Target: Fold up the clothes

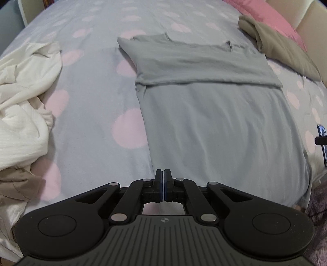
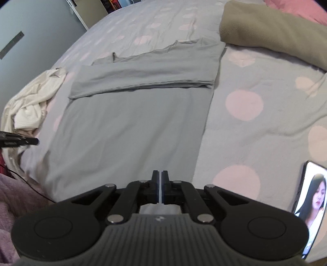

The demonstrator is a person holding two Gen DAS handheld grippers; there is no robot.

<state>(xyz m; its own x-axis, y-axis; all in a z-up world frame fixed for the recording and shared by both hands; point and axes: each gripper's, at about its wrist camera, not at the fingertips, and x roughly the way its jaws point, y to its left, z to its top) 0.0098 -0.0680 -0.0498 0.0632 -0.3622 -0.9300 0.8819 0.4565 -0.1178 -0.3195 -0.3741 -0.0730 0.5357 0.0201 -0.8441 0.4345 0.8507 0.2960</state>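
The bed (image 1: 92, 126) carries a dotted sheet. The grey shirt (image 1: 214, 122) lies flat at its centre, far portion folded over. A white garment (image 1: 24, 98) lies left, an olive one (image 2: 276, 28) far right. Left gripper (image 1: 162, 174) and right gripper (image 2: 160, 175) sit at the shirt's near edge, jaws together, clamping nothing visible.

A home bedroom: a bed under a grey sheet with pink dots (image 1: 92, 122), pink pillow (image 1: 265, 12) at the far right.

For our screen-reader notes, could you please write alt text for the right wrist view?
Shut right tongs hover over the near edge of a grey shirt, partly folded on a dotted bedsheet. A lit phone lies at right, a cream garment at left.
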